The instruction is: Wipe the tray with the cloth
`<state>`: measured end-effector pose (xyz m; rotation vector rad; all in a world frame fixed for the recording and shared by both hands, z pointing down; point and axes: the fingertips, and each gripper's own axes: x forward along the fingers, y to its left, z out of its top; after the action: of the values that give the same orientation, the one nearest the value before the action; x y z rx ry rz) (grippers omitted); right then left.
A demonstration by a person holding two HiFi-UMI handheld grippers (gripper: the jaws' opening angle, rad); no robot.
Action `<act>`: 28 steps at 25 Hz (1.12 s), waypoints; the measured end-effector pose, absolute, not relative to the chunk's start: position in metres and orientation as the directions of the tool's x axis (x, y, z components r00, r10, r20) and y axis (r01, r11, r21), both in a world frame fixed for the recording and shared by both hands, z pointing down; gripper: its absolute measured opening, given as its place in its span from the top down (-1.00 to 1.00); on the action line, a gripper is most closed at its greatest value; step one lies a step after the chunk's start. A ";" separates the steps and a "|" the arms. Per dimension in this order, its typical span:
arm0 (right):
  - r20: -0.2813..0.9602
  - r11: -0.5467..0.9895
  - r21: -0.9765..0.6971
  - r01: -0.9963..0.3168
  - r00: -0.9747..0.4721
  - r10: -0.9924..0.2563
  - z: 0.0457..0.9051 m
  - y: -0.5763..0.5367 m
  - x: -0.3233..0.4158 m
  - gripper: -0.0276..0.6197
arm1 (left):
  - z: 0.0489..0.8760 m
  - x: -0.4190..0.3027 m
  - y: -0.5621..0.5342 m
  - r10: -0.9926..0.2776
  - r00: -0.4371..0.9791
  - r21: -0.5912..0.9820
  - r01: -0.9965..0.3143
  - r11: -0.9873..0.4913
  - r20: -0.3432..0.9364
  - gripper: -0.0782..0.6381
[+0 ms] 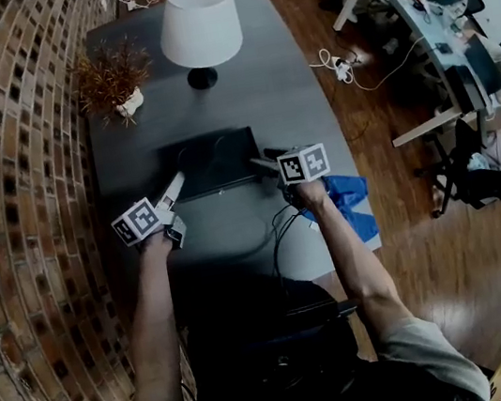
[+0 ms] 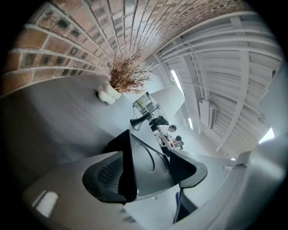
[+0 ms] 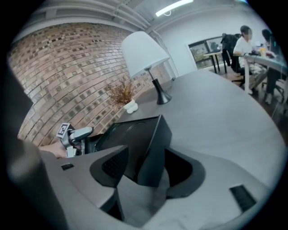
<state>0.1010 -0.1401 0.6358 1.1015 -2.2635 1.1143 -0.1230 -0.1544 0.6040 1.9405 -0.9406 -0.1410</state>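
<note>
A black tray (image 1: pixel 210 159) lies on the grey table (image 1: pixel 300 101) in front of me. My left gripper (image 1: pixel 176 181) has the tray's near left corner between its jaws; in the left gripper view the tray's wall (image 2: pixel 128 166) fills the gap of the left gripper (image 2: pixel 146 173). The right gripper (image 1: pixel 259 163) is closed over the near right corner, and the right gripper view shows that corner (image 3: pixel 153 148) wedged inside the right gripper (image 3: pixel 148 173). The blue cloth (image 1: pixel 345 196) lies bunched by the table's right edge, under my right forearm, untouched.
A white-shaded lamp (image 1: pixel 197 23) and a dried plant in a white pot (image 1: pixel 113 80) stand at the table's far end. A black cable (image 1: pixel 279 228) trails over the near edge. A brick wall (image 1: pixel 11 187) runs along the left. Office desks with seated people (image 1: pixel 445 0) are at the far right.
</note>
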 end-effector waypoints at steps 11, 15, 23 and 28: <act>0.246 0.397 -0.444 -0.803 -0.536 -0.808 0.460 -0.046 0.143 0.50 | 0.503 -0.170 -0.039 -0.760 0.650 0.812 -0.434 -0.390 -0.017 -0.06; 0.232 0.435 -0.365 -0.823 -0.533 -0.814 0.426 -0.004 0.125 0.50 | 0.469 -0.184 -0.020 -0.764 0.637 0.793 -0.409 -0.451 -0.107 -0.06; 0.266 0.425 -0.306 -0.852 -0.505 -0.821 0.420 0.038 0.095 0.52 | 0.418 -0.189 -0.006 -0.691 0.695 0.685 -0.407 -0.605 -0.197 -0.06; 0.259 0.411 -0.300 -0.861 -0.488 -0.834 0.418 0.057 0.089 0.52 | 0.411 -0.180 0.011 -0.650 0.741 0.643 -0.417 -0.642 -0.168 -0.06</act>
<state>0.0886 0.0569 0.4183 1.5523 -2.5804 0.6137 -0.1803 0.0114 0.4111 2.3519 -0.8021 -0.5212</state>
